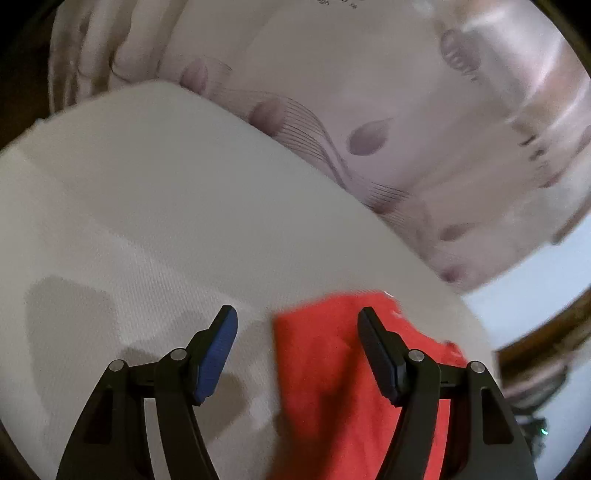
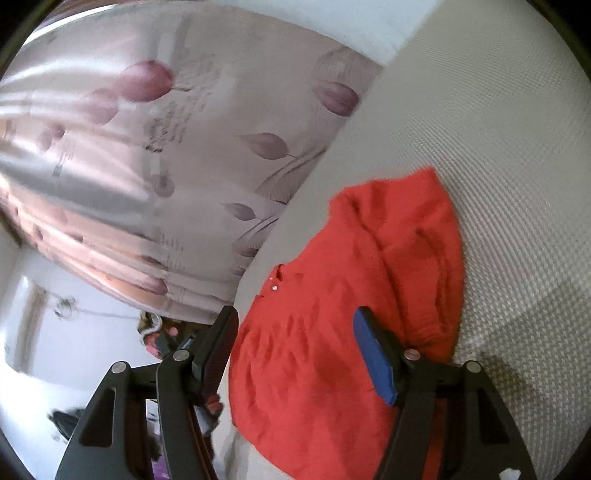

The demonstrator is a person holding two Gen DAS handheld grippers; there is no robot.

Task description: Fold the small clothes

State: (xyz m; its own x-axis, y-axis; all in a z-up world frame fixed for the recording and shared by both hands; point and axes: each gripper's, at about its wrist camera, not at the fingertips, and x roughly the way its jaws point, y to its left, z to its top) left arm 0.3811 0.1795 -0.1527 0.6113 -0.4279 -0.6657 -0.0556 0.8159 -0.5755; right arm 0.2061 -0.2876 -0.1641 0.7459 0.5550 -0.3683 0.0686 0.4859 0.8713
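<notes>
red garment [image 2: 332,295]: soft, light, limp (likely to sag) | take hold: near hem edge | left gripper [image 1: 297,347]: jaws apart, empty | right gripper [image 2: 295,350]: jaws apart, gripping nothing

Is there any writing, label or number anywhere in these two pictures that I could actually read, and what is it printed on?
Nothing can be read.
Curtain: dark script-like marks among the printed tulips, too blurred to read.
Curtain, top edge of the left wrist view: a scrap of dark print, cut off and too small.
Red garment: no label or lettering shows.
</notes>
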